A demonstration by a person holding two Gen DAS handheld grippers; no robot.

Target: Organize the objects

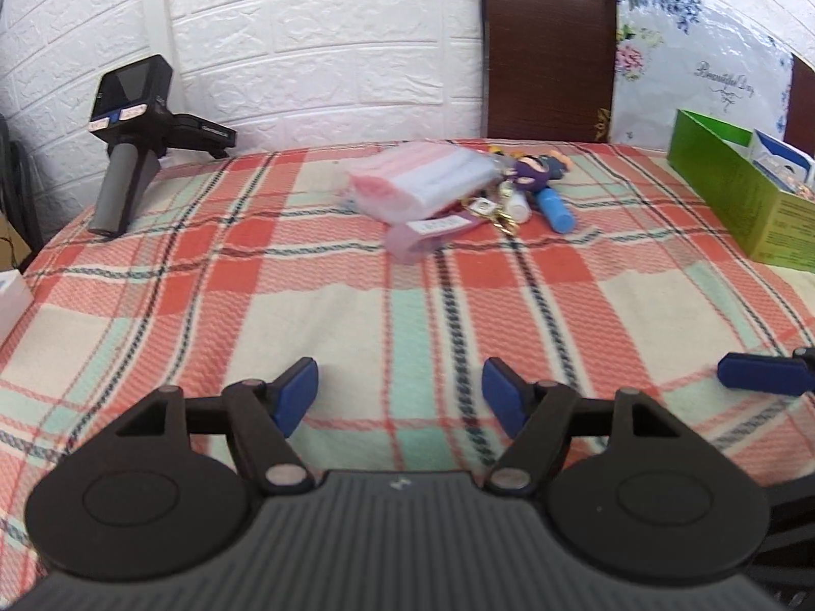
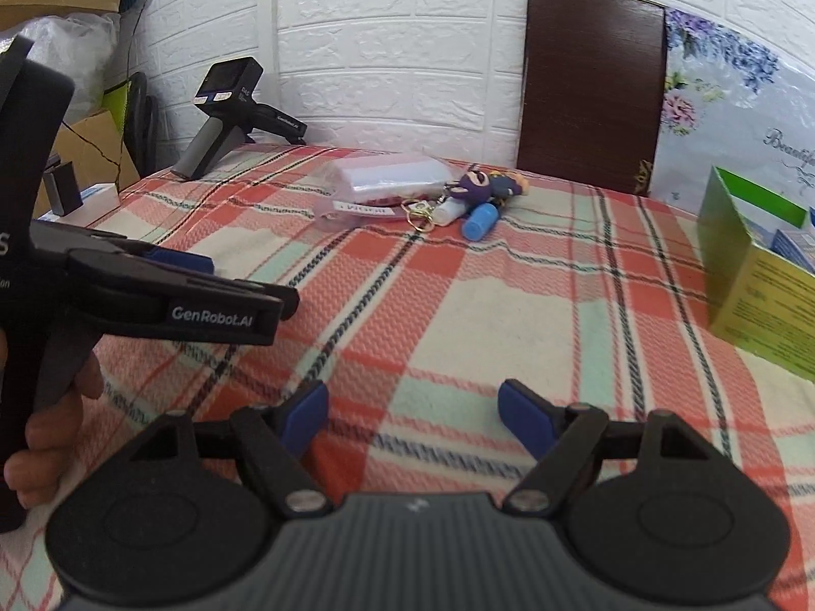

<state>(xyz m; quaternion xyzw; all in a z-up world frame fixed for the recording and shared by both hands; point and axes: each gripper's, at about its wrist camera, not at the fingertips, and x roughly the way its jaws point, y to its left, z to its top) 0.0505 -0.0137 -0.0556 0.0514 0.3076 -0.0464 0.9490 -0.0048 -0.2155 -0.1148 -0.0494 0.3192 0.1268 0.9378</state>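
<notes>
Hovering low over the plaid cloth [image 1: 407, 305] with left gripper [image 1: 400, 394] and right gripper [image 2: 412, 420] both spread and empty, well short of the clutter pile [image 1: 448, 188] near the far edge, green box [image 2: 754, 285] off right.

Both cameras sit low over the plaid tablecloth [image 1: 407, 315], tilted down toward the far white brick wall [image 1: 305, 40]. The left wrist view looks from the left; the right wrist view from its right, catching the left gripper [image 2: 214, 280]. Both share the pile of small items [image 2: 407, 193], green box [image 1: 738, 188] and chair back [image 2: 591, 86].
</notes>
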